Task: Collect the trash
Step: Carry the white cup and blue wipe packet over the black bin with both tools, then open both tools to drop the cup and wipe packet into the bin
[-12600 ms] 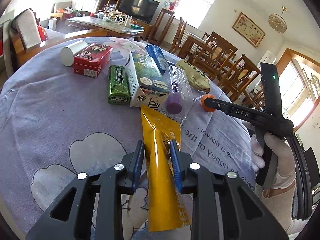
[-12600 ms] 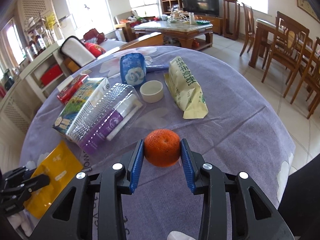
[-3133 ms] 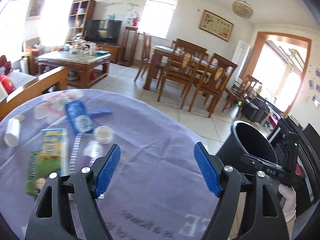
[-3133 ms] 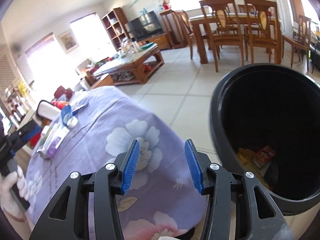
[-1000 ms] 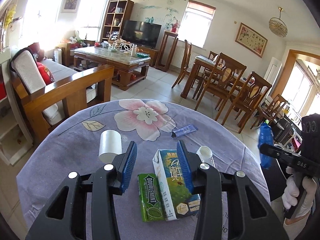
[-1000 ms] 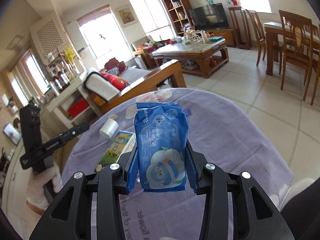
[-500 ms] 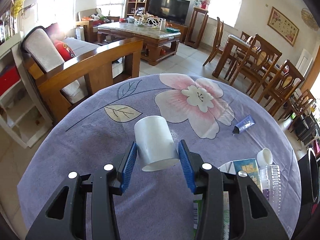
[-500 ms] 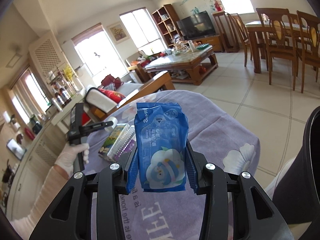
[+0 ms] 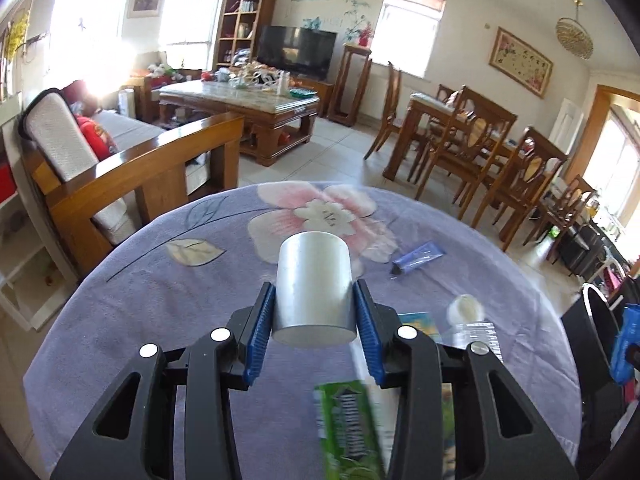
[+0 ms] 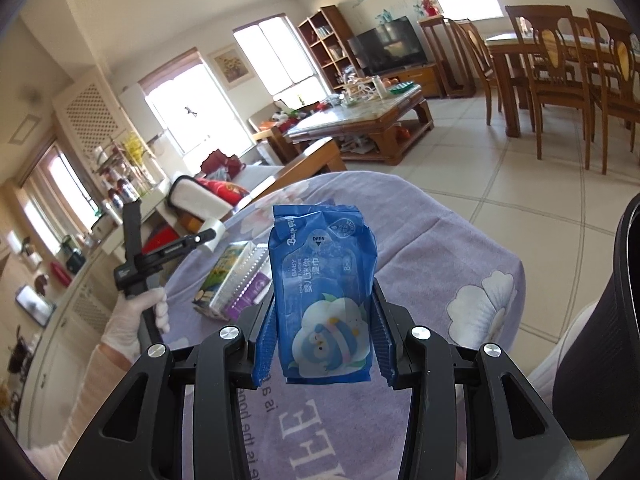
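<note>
A white cup (image 9: 314, 284) lies sideways between the blue pads of my left gripper (image 9: 314, 298). The jaws are closing and the pads press on both of its sides, above the purple flowered tablecloth (image 9: 140, 280). My right gripper (image 10: 322, 320) is shut on a blue pack of baby wipes (image 10: 322, 292), held upright in the air over the table's edge. A black trash bin (image 10: 624, 300) stands just to its right. In the right wrist view the left gripper (image 10: 208, 236) shows at the table's far side, in a white-gloved hand (image 10: 132, 316).
On the table lie a green gum pack (image 9: 348, 432), a printed carton (image 10: 224, 272), a clear plastic package (image 10: 248, 280), a small white tub (image 9: 465, 309) and a blue tube (image 9: 418, 258). A wooden sofa (image 9: 132, 184) stands behind the table, dining chairs (image 9: 480, 144) to the right.
My left gripper moved from the carton to the white cup and closed around it. My right gripper swung right with the wipes pack, and the bin's rim came into view.
</note>
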A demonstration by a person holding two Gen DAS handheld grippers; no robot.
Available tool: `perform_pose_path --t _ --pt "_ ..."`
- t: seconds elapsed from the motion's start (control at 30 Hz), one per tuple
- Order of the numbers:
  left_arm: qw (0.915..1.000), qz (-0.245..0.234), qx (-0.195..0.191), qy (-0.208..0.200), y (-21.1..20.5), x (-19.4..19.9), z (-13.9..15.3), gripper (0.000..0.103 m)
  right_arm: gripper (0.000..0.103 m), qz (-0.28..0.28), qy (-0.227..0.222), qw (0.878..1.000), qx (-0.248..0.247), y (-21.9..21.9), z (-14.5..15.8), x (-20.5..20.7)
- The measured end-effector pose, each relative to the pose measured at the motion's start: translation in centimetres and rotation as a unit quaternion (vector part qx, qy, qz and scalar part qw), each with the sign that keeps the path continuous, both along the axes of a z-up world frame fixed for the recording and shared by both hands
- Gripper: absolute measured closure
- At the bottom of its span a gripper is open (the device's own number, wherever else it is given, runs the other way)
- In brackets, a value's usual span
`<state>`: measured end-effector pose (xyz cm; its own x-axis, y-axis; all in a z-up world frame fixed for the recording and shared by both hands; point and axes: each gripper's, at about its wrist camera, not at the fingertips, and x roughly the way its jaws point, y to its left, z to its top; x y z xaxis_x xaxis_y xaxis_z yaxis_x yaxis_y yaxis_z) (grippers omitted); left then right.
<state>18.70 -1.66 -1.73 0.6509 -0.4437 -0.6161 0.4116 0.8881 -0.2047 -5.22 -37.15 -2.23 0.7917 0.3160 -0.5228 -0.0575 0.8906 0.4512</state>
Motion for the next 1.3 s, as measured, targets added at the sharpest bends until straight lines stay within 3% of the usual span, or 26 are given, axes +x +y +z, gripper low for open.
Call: perform_pose_path --t 0.23,0.37,0.5,0.63,0.8,0.9,1.03,1.3 --pt "0.9905 -0.122 -0.044 -0.045 -8.0 -6.5 5.1 0.063 0.062 -0.04 -0.029 0.999 0.015 -3.6 0.9 -3.0" --pt "0.9768 -0.2 -0.063 -0.042 -14.3 -9.8 5.6 0.063 0.062 -0.084 -0.043 0.995 0.028 -7.5 1.0 -5.8" --pt "0.9601 -0.271 -0.064 -0.03 -21.3 -13.1 4.3 0.063 0.062 -0.151 -0.048 0.987 0.038 -12.4 0.4 -9.0" --pt "0.9408 -0.33 -0.075 -0.004 -28.4 -15.7 2.4 0.063 0.062 -0.241 -0.034 0.969 0.031 -17.6 -1.0 -12.0" --pt "0.9153 -0.392 -0.086 0.028 -36.0 -19.2 0.1 0.063 0.062 -0.339 0.0 0.94 0.042 -23.6 -4.1 -15.5" --pt "0.9055 -0.414 -0.08 0.044 -40.1 -20.6 -1.4 0.063 0.062 -0.376 0.024 0.924 0.065 -26.3 -6.7 -16.8" --pt "0.8994 -0.427 -0.066 0.067 -44.0 -21.4 -3.7 0.063 0.063 -0.412 0.046 0.907 0.077 -28.3 -9.4 -18.1" --pt "0.9005 -0.427 -0.021 0.082 -46.6 -21.5 -6.4 0.063 0.062 -0.416 0.036 0.905 0.079 -28.8 -9.9 -18.5"
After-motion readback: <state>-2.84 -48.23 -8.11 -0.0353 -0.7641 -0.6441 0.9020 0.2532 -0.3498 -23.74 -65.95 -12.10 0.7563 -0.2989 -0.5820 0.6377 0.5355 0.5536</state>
